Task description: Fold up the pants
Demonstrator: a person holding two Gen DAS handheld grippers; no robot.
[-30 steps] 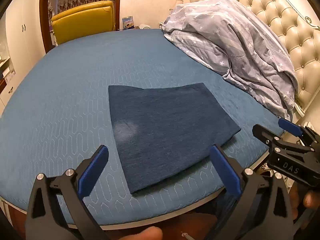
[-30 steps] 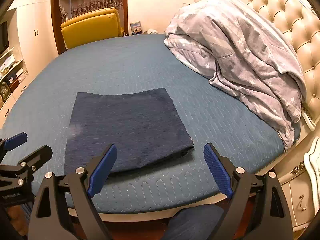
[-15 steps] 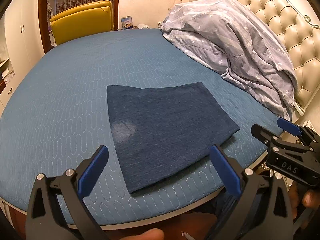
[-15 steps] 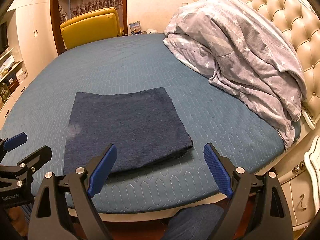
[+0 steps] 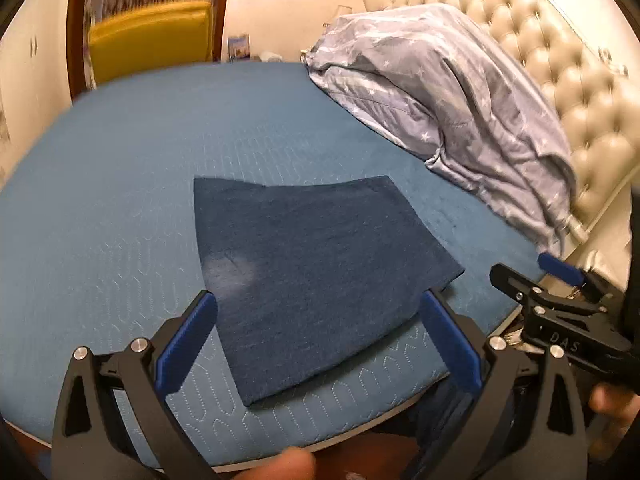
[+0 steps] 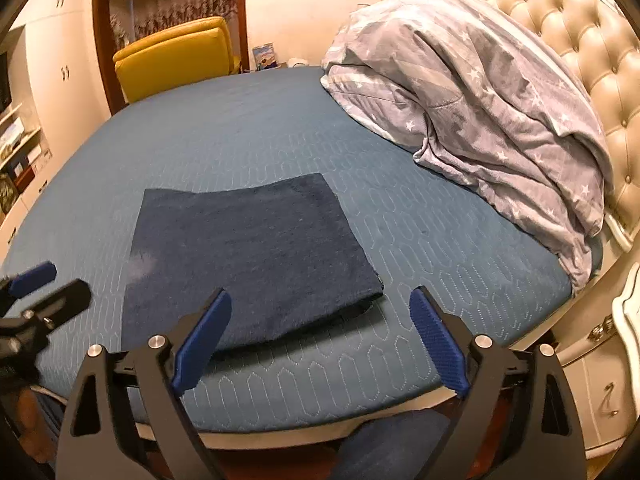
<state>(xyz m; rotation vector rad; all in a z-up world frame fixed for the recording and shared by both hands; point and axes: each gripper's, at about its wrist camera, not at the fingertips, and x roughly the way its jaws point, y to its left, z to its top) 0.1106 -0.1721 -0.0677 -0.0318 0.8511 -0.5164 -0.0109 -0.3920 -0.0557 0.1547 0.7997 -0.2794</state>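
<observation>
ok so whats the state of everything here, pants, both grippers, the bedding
dark blue denim pants: folded into a flat rectangle, lying on the bed, held by neither gripper
left gripper: open, empty, at the near bed edge
right gripper: open, empty, at the near bed edge
grey star-print duvet: bunched up against the headboard
blue quilted bed cover: spread smooth

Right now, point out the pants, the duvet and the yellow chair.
pants (image 6: 256,256): right wrist view, middle of the folded top layer.
duvet (image 6: 488,96): right wrist view, middle of the heap.
yellow chair (image 6: 176,60): right wrist view, backrest.
</observation>
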